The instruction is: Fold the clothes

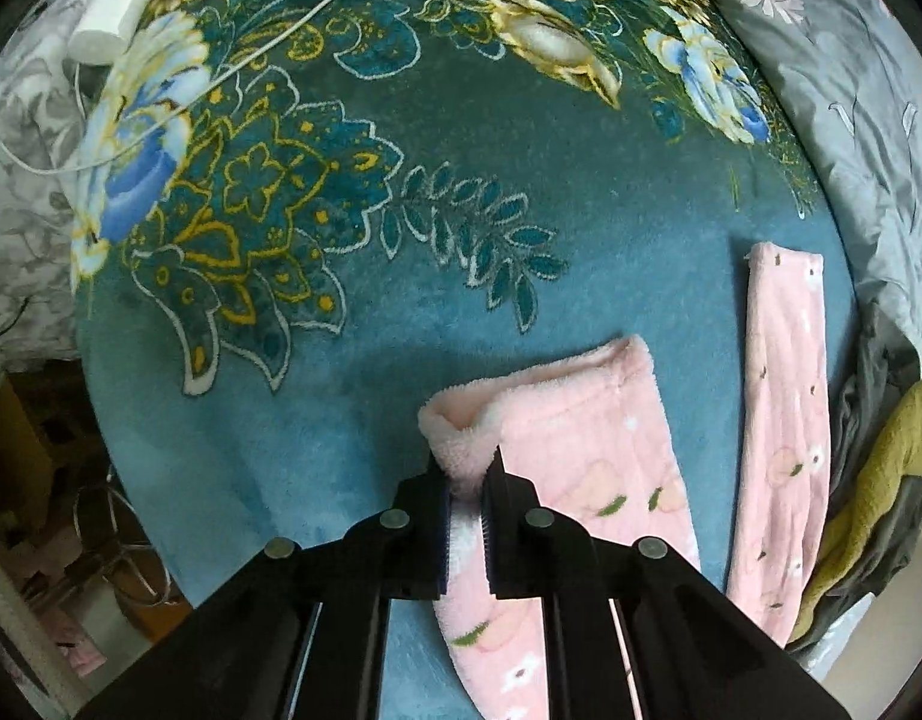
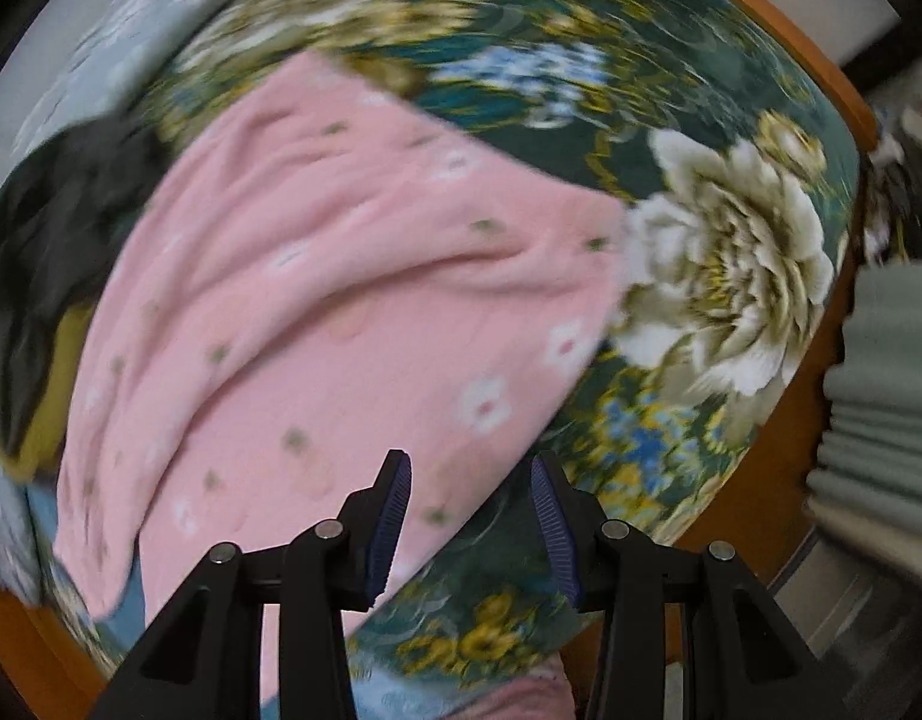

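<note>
My left gripper (image 1: 465, 483) is clamped on the fluffy cuff of the nearer leg of the pink fleece pyjama trousers (image 1: 586, 456), its jaws drawn close with the turned-out hem pinched between them. My right gripper (image 2: 469, 495) has its jaws apart and holds nothing; it hovers over the lower edge of the same pink garment (image 2: 341, 300), and that view is smeared with motion blur, so I cannot tell whether it touches the cloth.

The trousers lie flat on the teal floral blanket (image 1: 401, 240), the two legs stretched side by side with a strip of blanket between them, the far leg (image 1: 784, 396) near a heap of grey and mustard clothes (image 1: 880, 480).

To do this fold well, I judge I should seize the waist end with the right gripper before lifting, bite deep enough to catch both layers, then carry the cuff across low and level so the plush fabric does not sag or twist. The free leg may drag; I would keep tension even between both grips.
</note>
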